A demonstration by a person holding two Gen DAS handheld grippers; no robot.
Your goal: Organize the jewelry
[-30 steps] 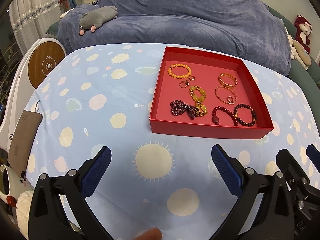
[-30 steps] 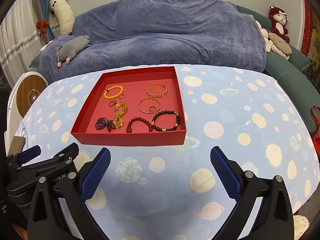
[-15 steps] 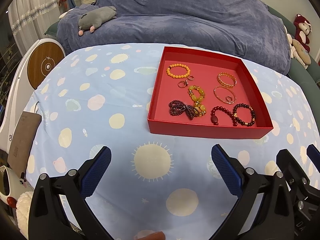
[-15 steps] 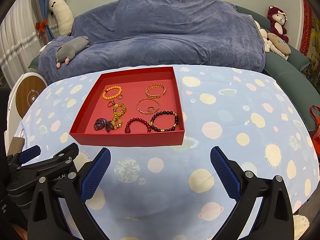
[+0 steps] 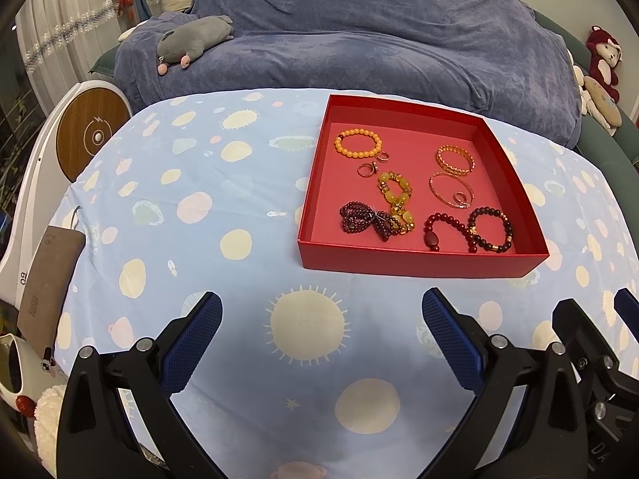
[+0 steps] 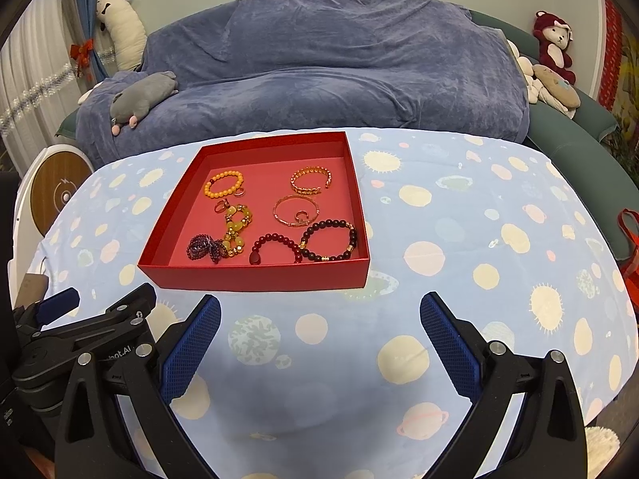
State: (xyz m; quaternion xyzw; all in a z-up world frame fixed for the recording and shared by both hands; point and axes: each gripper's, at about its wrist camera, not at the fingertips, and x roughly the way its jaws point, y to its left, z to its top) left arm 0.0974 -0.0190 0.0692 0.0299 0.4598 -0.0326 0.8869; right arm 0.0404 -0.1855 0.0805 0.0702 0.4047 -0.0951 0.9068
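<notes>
Red tray (image 5: pixel 419 265) sits on the tabletop (image 5: pixel 239 207), ahead of both tools, not touching either. In it: orange beads (image 5: pixel 358 143) and gold bangle (image 5: pixel 455 159) at the far side, thin bangle (image 5: pixel 451 191) and yellow beads (image 5: pixel 395 195) mid-tray, purple beads (image 5: pixel 365 219), red beads (image 5: pixel 445 227) and dark beads (image 5: pixel 490 229) along the wall nearest the tools. Small rings (image 5: pixel 367 169) lie just behind the yellow beads. Left tool (image 5: pixel 319 341) spread wide, empty, tray ahead and right of it. Right tool (image 6: pixel 319 339) spread wide, empty, tray ahead and left. Sofa (image 6: pixel 339 72) beyond the tabletop, grey plush (image 6: pixel 139 95) on it.
</notes>
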